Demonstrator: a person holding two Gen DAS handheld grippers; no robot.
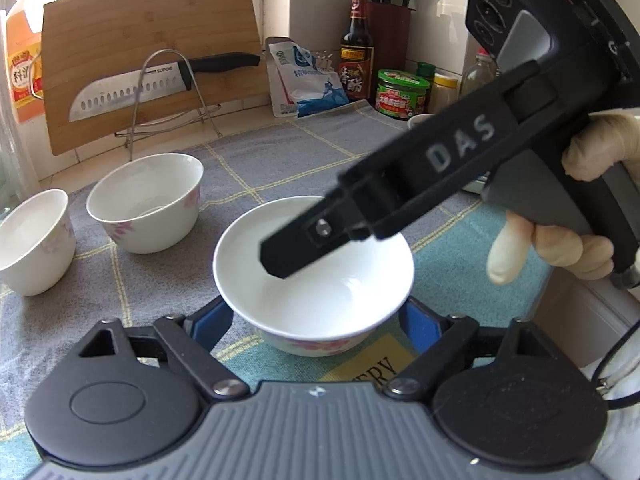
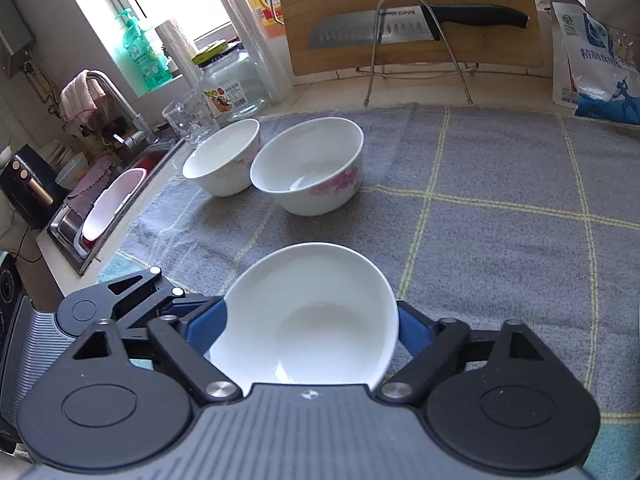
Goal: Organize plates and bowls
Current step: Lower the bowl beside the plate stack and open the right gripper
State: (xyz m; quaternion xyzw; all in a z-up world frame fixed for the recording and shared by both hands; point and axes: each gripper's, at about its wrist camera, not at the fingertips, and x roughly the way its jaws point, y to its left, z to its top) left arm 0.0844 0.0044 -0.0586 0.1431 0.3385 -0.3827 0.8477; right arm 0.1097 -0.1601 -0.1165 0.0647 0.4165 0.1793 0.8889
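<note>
A white bowl with pink flowers point(image 1: 316, 288) stands on the checked cloth right in front of my left gripper point(image 1: 316, 320). The left gripper's blue pads point(image 1: 212, 320) stand wide on either side of the bowl, open. My right gripper point(image 1: 280, 260) reaches down over the same bowl, one black finger point(image 1: 304, 240) inside it. In the right wrist view the bowl point(image 2: 308, 320) sits between the right gripper's point(image 2: 312, 330) blue pads point(image 2: 412, 330), the jaws wide around it. Two more flowered white bowls point(image 2: 308, 170) point(image 2: 224, 156) stand upright side by side further back.
A cutting board with a knife on a wire rack point(image 1: 160, 92) leans at the back. Sauce bottles, jars and a salt bag point(image 1: 308, 80) line the wall. A glass point(image 2: 188, 120), a jar and the sink point(image 2: 108, 208) lie left of the cloth point(image 2: 500, 208).
</note>
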